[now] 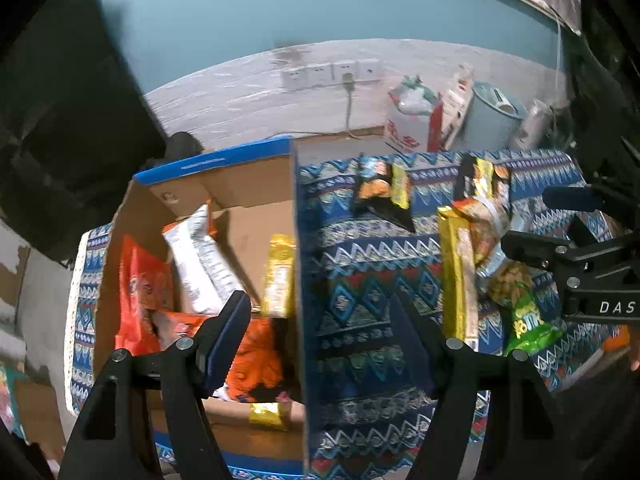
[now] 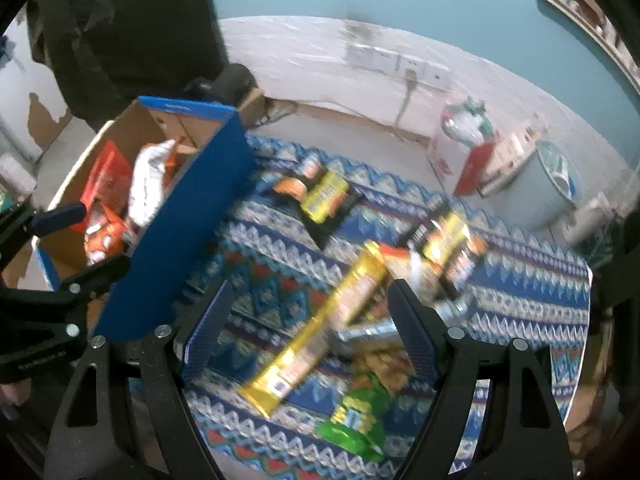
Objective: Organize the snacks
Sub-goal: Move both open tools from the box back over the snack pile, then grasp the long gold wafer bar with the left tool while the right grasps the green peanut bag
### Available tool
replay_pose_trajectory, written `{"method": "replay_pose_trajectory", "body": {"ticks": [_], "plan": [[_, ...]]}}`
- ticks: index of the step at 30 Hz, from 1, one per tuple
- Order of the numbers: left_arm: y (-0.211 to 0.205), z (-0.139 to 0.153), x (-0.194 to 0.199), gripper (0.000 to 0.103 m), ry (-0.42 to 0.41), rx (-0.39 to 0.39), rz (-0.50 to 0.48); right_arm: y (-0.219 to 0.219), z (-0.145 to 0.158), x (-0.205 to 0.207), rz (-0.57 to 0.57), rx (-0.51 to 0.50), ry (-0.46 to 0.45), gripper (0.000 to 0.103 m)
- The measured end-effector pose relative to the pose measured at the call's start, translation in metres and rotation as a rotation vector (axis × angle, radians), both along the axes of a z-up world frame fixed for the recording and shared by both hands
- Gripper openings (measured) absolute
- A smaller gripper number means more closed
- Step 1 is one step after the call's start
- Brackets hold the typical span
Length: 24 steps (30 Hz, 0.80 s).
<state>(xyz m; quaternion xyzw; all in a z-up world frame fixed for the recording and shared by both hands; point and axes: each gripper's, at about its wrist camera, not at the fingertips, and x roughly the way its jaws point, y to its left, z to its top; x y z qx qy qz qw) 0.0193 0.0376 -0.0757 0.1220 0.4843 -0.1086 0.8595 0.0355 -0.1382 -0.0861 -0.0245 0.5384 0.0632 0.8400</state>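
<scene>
A blue-sided cardboard box (image 1: pixel 224 160) (image 2: pixel 184 216) stands on the left of a patterned cloth and holds orange packets (image 1: pixel 256 360), a white packet (image 1: pixel 200 256) and a gold bar (image 1: pixel 280 276). My left gripper (image 1: pixel 324 320) is open and empty, straddling the box's right wall. My right gripper (image 2: pixel 308 312) is open and empty above a long gold bar (image 2: pixel 320 332) (image 1: pixel 456 276) and a green packet (image 2: pixel 360 416) (image 1: pixel 524 312) on the cloth. Two black-and-yellow packets (image 2: pixel 324 200) (image 2: pixel 448 240) and an orange packet (image 1: pixel 484 224) lie further back.
The patterned cloth (image 1: pixel 360 248) (image 2: pixel 520 280) covers the table. Behind it on the floor stand a white and red carton (image 1: pixel 412 124), a pale bin (image 1: pixel 492 116) and a wall socket strip (image 1: pixel 332 74). A dark object (image 1: pixel 68 120) looms at the left.
</scene>
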Motion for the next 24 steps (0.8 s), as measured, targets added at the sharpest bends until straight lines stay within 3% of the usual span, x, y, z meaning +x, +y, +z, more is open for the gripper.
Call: {"method": "replay_pose_trajectory", "body": {"ticks": [5, 11, 24], "plan": [[-0.021, -0.008, -0.006, 0.076, 0.021, 0.002, -0.041, -0.027, -0.019, -0.015, -0.053, -0.003, 0.055, 0.080], [-0.047, -0.030, -0.013, 0.076, 0.018, 0.075, -0.098, -0.046, -0.060, -0.030, -0.086, -0.010, 0.164, 0.080], [-0.076, -0.066, -0.010, 0.076, 0.150, 0.076, -0.148, -0.063, -0.112, -0.037, -0.136, -0.005, 0.268, 0.080]]}}
